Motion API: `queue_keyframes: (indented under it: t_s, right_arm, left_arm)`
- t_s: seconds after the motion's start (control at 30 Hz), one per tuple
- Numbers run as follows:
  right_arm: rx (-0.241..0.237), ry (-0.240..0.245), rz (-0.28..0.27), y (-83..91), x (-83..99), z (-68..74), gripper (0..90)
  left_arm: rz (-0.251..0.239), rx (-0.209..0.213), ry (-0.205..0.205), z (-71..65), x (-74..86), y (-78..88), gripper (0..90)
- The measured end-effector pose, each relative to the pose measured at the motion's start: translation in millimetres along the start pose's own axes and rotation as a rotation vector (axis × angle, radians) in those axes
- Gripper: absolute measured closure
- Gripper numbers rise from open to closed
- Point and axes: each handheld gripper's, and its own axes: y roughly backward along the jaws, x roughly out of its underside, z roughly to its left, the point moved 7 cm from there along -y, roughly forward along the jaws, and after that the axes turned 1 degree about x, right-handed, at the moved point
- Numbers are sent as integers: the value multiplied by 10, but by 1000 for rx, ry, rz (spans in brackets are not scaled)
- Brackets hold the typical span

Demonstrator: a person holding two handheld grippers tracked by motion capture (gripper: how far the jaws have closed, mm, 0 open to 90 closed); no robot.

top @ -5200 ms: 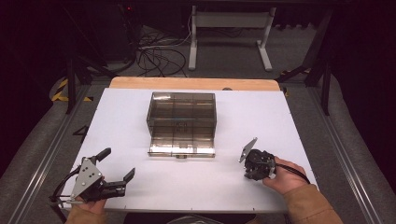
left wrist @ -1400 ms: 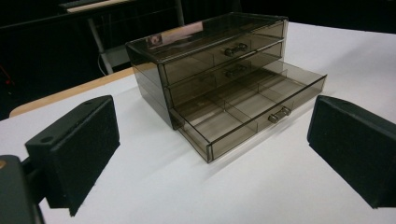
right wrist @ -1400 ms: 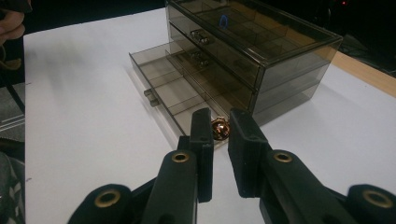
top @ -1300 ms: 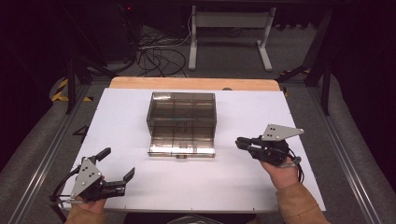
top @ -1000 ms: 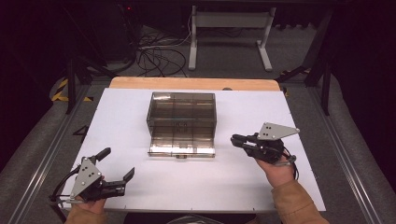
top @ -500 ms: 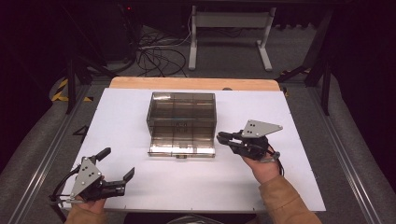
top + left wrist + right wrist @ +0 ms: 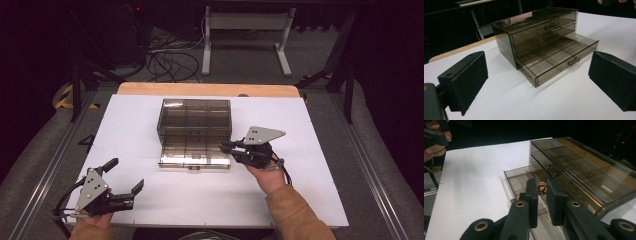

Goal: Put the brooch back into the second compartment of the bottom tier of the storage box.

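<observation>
A smoky clear drawer box (image 7: 194, 117) stands mid-table with its bottom drawer (image 7: 194, 156) pulled out. My right gripper (image 7: 223, 146) hovers at the drawer's right end, shut on a small copper-coloured knotted bead (image 7: 542, 188), which hangs over the open drawer (image 7: 517, 180). In the right gripper view the box (image 7: 584, 167) lies just right of the jaws. My left gripper (image 7: 126, 175) rests at the table's near left corner, open with nothing in it. Its camera shows the box (image 7: 536, 27) and the divided drawer (image 7: 559, 57) ahead between its wide-apart jaws.
The white table (image 7: 310, 150) has a wooden strip (image 7: 207, 89) along its far edge. Beyond it stand a metal frame (image 7: 245, 30) and loose cables (image 7: 165, 55) on the floor. The person's left hand (image 7: 434, 143) appears at the top left of the right gripper view.
My right gripper has travelled left from the table's right side to the open drawer's right end, with the bead in it. The left gripper has stayed put.
</observation>
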Motion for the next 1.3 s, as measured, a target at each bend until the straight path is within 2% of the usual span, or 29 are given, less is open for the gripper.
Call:
queue_keyframes:
  t_s: [0.97,1.3]
  right_arm:
    - [-26,-28,-4,-547,42,104,803]
    - [-35,-41,-27,-647,46,126,803]
  left_arm:
    - [1,3,-3,2,3,-6,33]
    - [0,5,-5,3,2,-3,33]
